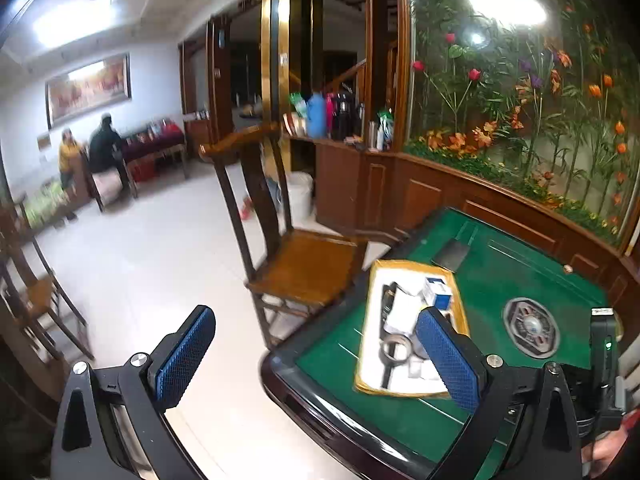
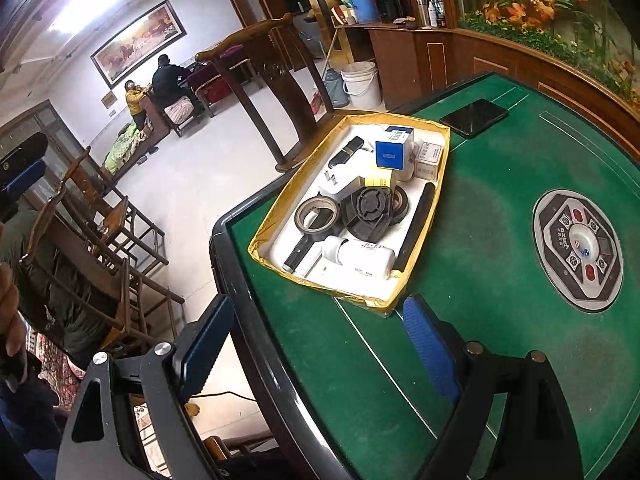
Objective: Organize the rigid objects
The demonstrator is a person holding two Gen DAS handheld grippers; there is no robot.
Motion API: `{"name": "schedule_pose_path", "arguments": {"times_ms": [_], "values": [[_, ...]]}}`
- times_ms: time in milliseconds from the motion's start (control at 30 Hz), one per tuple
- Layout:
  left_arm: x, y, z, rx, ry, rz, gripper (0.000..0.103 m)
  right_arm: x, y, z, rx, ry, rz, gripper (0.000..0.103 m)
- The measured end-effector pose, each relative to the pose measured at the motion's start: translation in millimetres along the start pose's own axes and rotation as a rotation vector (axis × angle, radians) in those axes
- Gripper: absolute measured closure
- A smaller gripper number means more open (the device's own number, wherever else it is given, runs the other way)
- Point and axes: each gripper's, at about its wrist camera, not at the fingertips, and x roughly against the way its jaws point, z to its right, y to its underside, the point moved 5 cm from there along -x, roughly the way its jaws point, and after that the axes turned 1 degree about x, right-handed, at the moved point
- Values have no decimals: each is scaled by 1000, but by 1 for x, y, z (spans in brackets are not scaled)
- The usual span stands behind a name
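Note:
A yellow-rimmed tray (image 2: 272, 225) sits near the corner of a green felt table (image 2: 492, 264). It holds several rigid items: a blue-and-white box (image 2: 394, 148), a tape roll (image 2: 319, 210), a black round part (image 2: 368, 210), a white bottle (image 2: 360, 258) and a black rod (image 2: 416, 224). My right gripper (image 2: 316, 344) is open and empty, just in front of the tray's near edge. My left gripper (image 1: 316, 360) is open and empty, held off the table's left corner; the tray (image 1: 370, 308) shows past its right finger.
A dark flat case (image 2: 474, 117) lies on the table behind the tray. A round control panel (image 2: 578, 250) is set in the table's centre. A wooden chair (image 1: 296, 256) stands by the table's far side. More chairs (image 2: 116, 232) stand left.

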Motion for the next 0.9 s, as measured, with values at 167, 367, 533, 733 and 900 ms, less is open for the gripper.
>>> {"name": "schedule_pose_path", "arguments": {"times_ms": [167,367,533,733,900], "values": [[19,0,11,-125,-176,121,1,0,0,2,-3,-4,0,17],[9,15,14,-140,-169,76,1,-2,1,-3,14,-10,-12,17],[5,24,23,-148,-144,48,1,-3,1,-7,22,-11,-5,17],[1,33,33,-156,-109,18,1,-4,4,-7,10,-10,-21,17],[-2,39,39,-167,-100,6,1,-5,6,-8,7,-6,-25,17]]}}
